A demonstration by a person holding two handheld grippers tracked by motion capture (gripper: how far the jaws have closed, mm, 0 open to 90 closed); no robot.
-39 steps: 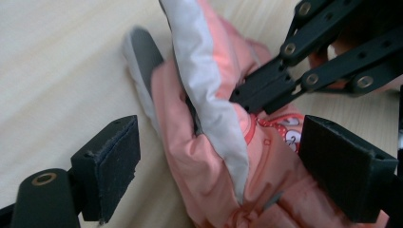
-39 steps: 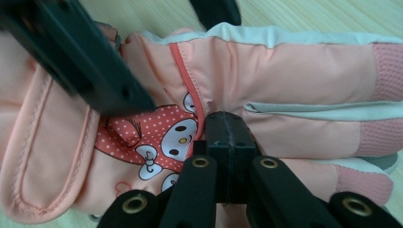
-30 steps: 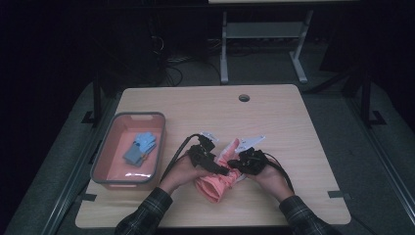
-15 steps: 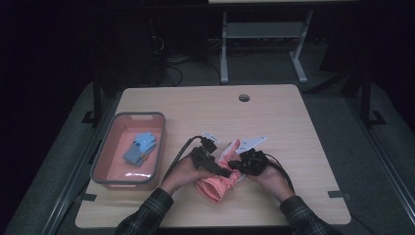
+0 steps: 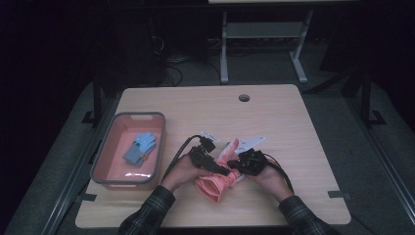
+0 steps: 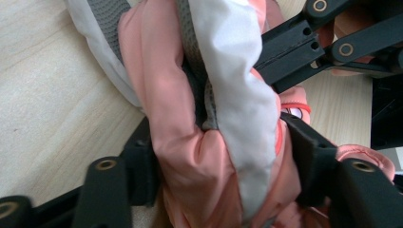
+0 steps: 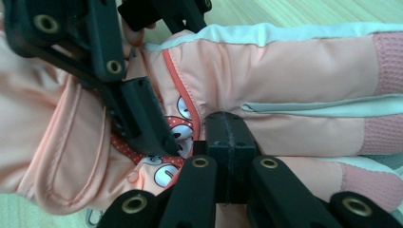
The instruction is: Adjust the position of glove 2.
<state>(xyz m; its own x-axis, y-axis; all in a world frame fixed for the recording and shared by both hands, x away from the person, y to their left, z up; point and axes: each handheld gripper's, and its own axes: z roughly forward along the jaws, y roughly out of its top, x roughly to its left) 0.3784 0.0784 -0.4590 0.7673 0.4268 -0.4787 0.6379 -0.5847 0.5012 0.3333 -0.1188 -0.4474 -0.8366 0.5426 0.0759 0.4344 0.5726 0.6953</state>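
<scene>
1. A pink glove (image 5: 219, 178), peach-pink with white and grey panels and a cartoon patch, lies on the near middle of the wooden table (image 5: 274, 112), its cuff toward the person and its fingertips pointing away.
2. The left gripper (image 5: 221, 170) comes at the glove from the left. In the left gripper view, bunched pink and white fabric (image 6: 214, 156) fills the space between its two black jaws, which have just been closing and now press on the fabric from both sides.
3. The right gripper (image 5: 236, 166) meets the glove from the right, tip to tip with the left one. In the right gripper view its jaws stand fully together, with the glove (image 7: 285, 71) spread just beyond and beneath them; whether any fabric is pinched there I cannot tell. The left gripper (image 7: 157, 142) bites the cloth just beside them.
4. A grey-rimmed pink bin (image 5: 108, 147) sits near the table's left edge, apart from the glove. Inside lies a blue folded item (image 5: 140, 148), too small to identify.
</scene>
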